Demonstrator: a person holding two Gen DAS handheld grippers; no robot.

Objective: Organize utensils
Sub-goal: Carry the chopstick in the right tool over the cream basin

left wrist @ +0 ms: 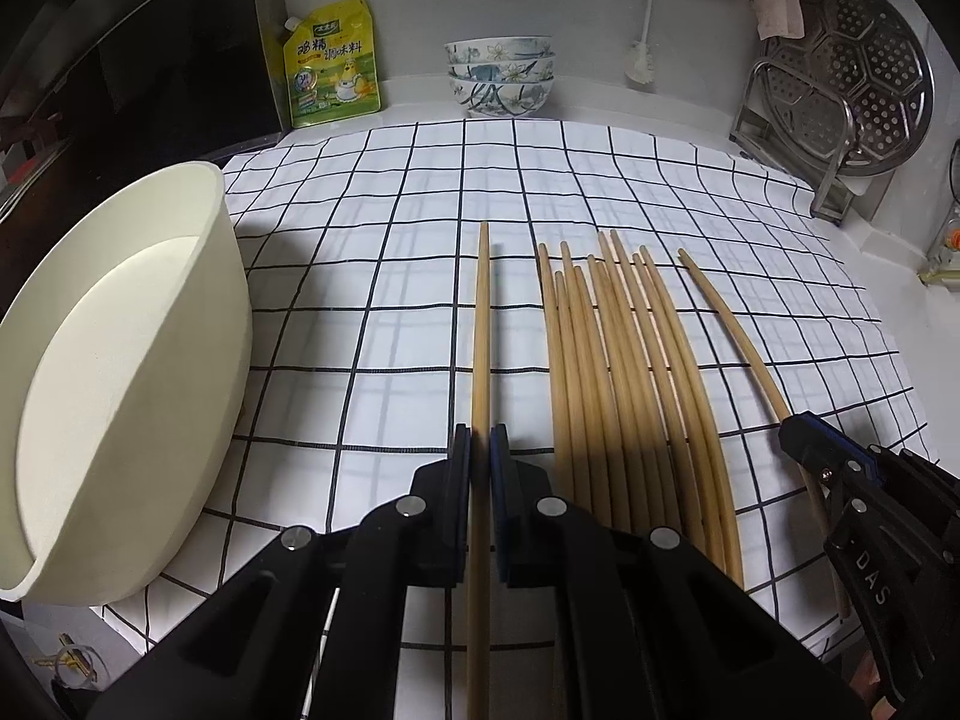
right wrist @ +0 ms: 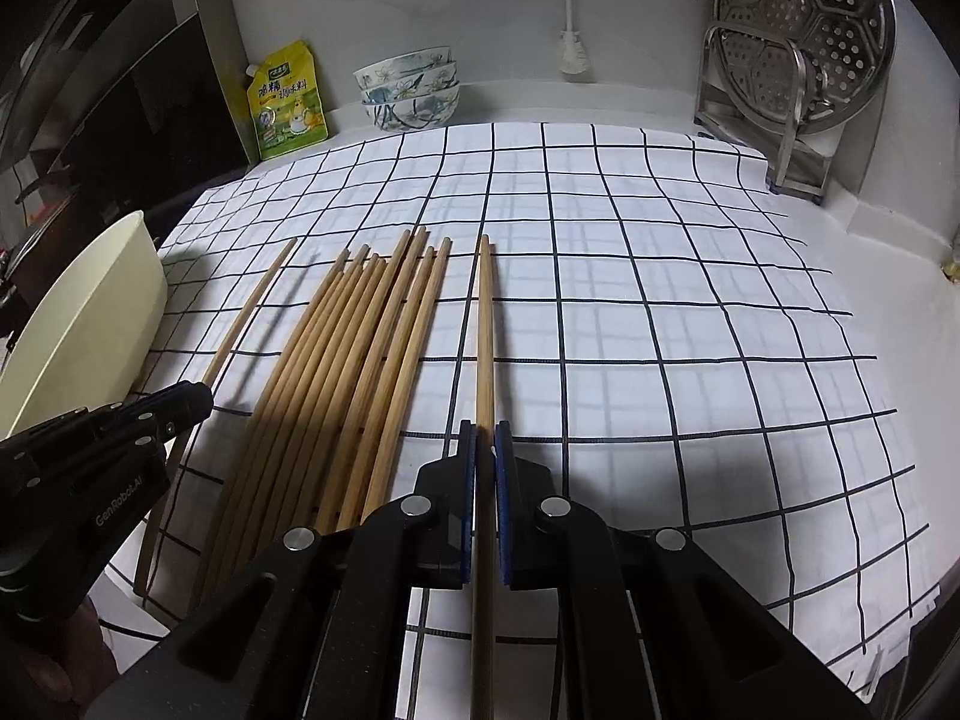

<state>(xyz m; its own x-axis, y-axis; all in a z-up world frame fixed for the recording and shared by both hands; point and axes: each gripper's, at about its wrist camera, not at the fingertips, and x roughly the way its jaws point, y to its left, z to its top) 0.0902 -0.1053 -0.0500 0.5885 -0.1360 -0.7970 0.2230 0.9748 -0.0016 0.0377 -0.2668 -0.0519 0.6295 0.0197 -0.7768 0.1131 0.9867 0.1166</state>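
On the checked cloth (left wrist: 384,276) lies a row of several wooden chopsticks (left wrist: 618,372). My left gripper (left wrist: 480,438) is shut on a single chopstick (left wrist: 482,330) left of the row, its tip pointing away. At the row's right side my right gripper (left wrist: 801,429) is shut on another chopstick (left wrist: 726,312). The right wrist view shows that gripper (right wrist: 485,435) clamped on its chopstick (right wrist: 485,330), with the row (right wrist: 354,360) to its left. There my left gripper (right wrist: 195,399) pinches the far-left chopstick (right wrist: 252,306). A cream tub (left wrist: 120,360) stands at the left.
Stacked patterned bowls (left wrist: 499,75) and a yellow seasoning pouch (left wrist: 333,63) stand against the back wall. A steel rack holds a perforated steamer plate (left wrist: 852,78) at the back right. A dark appliance (left wrist: 120,60) borders the left. The cloth's right half (right wrist: 690,330) carries nothing.
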